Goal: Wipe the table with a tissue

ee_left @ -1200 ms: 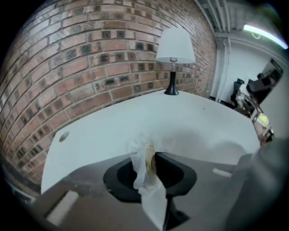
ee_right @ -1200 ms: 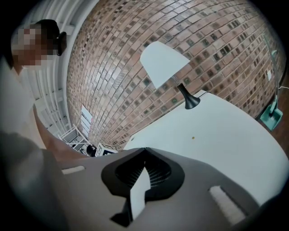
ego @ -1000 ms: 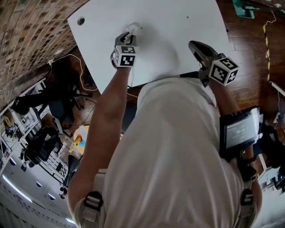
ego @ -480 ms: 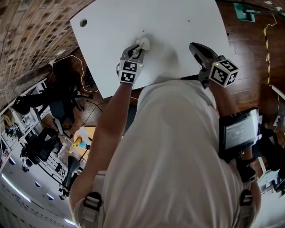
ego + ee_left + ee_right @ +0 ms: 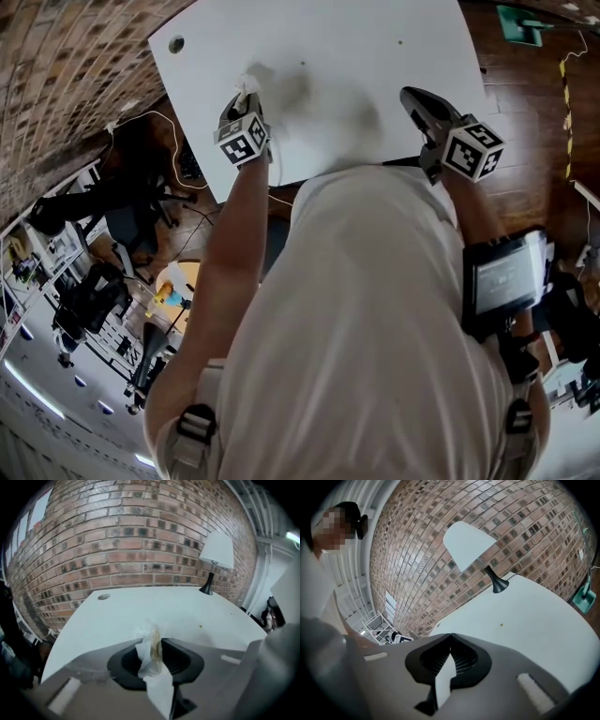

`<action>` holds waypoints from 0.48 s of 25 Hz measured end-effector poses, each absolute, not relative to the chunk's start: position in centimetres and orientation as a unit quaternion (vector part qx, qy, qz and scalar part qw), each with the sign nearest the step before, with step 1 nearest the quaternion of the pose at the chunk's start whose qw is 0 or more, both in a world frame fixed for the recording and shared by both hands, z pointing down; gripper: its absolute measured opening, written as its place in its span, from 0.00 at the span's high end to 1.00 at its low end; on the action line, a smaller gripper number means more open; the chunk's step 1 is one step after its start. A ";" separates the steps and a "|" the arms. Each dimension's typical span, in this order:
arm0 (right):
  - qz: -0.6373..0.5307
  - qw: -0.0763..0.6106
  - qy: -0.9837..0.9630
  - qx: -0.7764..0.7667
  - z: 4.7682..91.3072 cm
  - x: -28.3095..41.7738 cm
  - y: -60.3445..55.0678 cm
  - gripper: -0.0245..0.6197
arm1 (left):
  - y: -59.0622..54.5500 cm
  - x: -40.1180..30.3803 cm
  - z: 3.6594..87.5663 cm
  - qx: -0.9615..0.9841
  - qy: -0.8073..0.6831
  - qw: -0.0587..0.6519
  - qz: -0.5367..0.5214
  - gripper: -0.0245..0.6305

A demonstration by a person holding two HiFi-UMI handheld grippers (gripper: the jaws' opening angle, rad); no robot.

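White table (image 5: 356, 56), crumpled stained tissue (image 5: 152, 660), fingers (image 5: 187, 660) pinching

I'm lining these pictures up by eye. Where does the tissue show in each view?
Head view: tissue upper left, at the left gripper's tip, near the table's left edge.
Left gripper view: tissue bottom centre, clamped between the jaws.
Right gripper view: not in it.
Shared landmark: the small dark speck on the table, in all three views.

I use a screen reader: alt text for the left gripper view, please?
The left gripper pinches a crumpled, stained tissue; a white table lies beyond, with a white-shaded lamp at its far edge before a brick wall.
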State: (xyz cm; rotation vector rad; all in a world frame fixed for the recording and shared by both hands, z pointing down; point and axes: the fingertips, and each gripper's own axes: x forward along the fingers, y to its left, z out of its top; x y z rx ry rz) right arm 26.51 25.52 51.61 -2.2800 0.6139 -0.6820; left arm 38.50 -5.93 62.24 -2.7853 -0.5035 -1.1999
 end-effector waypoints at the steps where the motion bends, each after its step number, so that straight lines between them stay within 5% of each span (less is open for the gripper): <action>1: -0.263 0.335 0.235 -0.874 51.7 26.4 25.7 0.95 | -6.1 38.6 62.3 -0.904 -0.155 0.027 -0.397 0.82; 12: -0.266 0.335 0.228 -0.875 52.0 26.3 26.6 0.95 | 4.4 39.8 63.8 -0.875 -0.259 0.103 -0.397 0.82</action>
